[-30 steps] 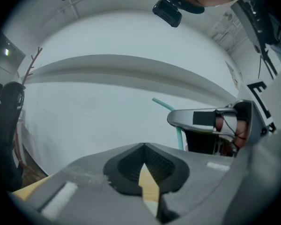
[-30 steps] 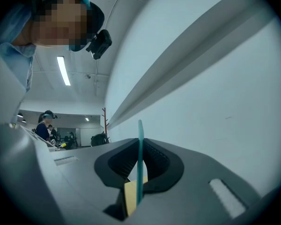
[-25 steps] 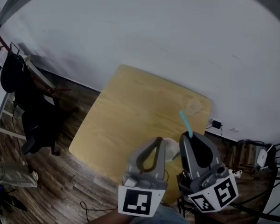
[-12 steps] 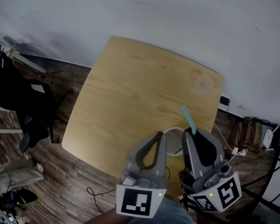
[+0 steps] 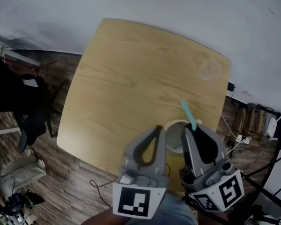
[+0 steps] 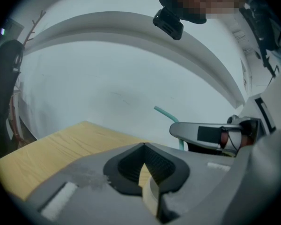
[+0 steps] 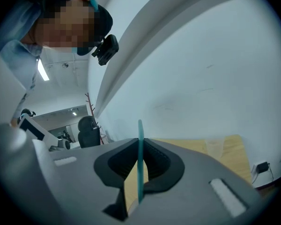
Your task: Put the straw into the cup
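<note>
A thin teal plastic straw (image 5: 188,114) is clamped upright between the fingers of the right gripper (image 5: 193,131). Its upper end pokes out just beside the rim of a round white cup (image 5: 174,136), and its lower end is hidden. The left gripper (image 5: 155,130) has its fingers pinched on the cup's wall. Both are at the near edge of a light wooden surface (image 5: 131,78). A clear plastic cup (image 5: 209,70) sits near its far corner.
</note>
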